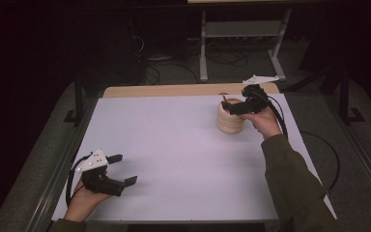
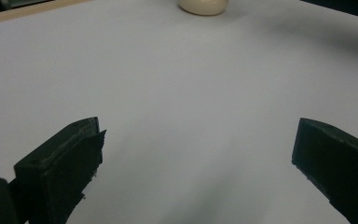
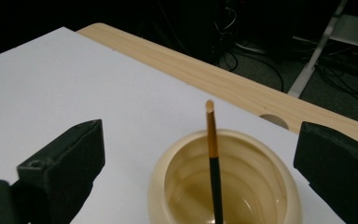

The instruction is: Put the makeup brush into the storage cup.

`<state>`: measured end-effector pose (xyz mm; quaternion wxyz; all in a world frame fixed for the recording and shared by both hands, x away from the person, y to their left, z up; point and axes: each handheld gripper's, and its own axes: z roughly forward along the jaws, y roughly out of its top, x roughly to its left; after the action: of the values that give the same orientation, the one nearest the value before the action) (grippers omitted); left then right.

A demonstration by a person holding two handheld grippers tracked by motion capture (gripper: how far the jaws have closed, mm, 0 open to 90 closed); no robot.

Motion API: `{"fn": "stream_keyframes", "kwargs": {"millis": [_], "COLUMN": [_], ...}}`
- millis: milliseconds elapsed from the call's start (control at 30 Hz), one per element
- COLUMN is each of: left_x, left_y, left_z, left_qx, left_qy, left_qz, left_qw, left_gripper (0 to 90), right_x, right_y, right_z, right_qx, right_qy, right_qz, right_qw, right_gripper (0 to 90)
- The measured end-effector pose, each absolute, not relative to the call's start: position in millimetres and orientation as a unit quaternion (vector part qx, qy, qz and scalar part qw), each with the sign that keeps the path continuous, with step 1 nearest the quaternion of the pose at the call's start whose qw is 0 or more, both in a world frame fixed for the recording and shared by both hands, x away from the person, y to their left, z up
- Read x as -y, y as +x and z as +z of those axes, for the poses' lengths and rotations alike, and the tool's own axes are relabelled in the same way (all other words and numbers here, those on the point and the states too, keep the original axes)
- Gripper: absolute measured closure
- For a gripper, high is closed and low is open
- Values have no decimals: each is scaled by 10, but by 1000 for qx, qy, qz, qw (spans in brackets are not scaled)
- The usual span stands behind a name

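**Stick in pot, right gripper open above it, grasp or release unclear**

Table (image 1: 174, 159): white sheet over a wooden top, wood strip bare along the far edge. Nothing else on the sheet but the pot.

Pot (image 1: 231, 117): cream, ribbed, round, standing upright at the far right of the sheet, near the wooden strip. The right gripper view looks straight down into its open mouth (image 3: 223, 186); inside looks glossy, with nothing in it but the stick.

Right gripper (image 1: 235, 108): held over the pot's top, hand behind it. Jaws spread wide, one each side of the pot rim, touching nothing as far as I can tell.

Left gripper (image 1: 123, 170): near left corner, well apart from the pot, resting low by the sheet. Jaws released, nothing between them; the left gripper view has bare sheet ahead and the pot's base (image 2: 202, 6) far off at the top edge.

Stick (image 3: 213, 158): thin, dark shaft with an amber upper end, standing in the pot and poking above the rim; tip just seen in the high view (image 1: 224, 96). Not between the jaw pads; it rises in the gap, unheld.

Progress, my read: stick already sits in the pot, so either placing is done and the right hand only has to back off, or a pick-up is about to start and closing on the stick is left. Can't tell which. Left hand idle.
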<state>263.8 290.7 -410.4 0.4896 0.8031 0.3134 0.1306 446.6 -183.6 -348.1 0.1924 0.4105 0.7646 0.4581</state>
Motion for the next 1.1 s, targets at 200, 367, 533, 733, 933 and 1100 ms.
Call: {"fn": "stream_keyframes", "kwargs": {"millis": [200,367,533,733,933,1100], "left_x": [-2907,-2909,-2915,-2906,-2921,-2931], "left_y": [2649,2644,2641,2639,2607,2601], "left_z": [-4103,-4105,-4107,-4103,-4102,-4096], "left_qx": [-312,-313,-313,-310,-311,-313], "left_qy": [804,803,802,801,799,796], "left_qz": [128,126,128,131,133,136], "left_qw": [490,491,493,495,497,500], "left_gripper": [12,12,12,12,12,12], "right_x": [1874,1899,1926,1959,2002,2016], "right_y": [4380,4287,4197,4083,3958,3881], "right_z": [-3537,-3554,-3587,-3636,-3686,-3721], "right_qx": [-763,-764,-767,-768,-766,-765], "right_qy": [410,409,403,400,400,398], "right_qz": [459,459,458,460,465,467], "right_qw": [195,197,199,196,194,194], "right_gripper": [9,9,9,10,10,10]}}
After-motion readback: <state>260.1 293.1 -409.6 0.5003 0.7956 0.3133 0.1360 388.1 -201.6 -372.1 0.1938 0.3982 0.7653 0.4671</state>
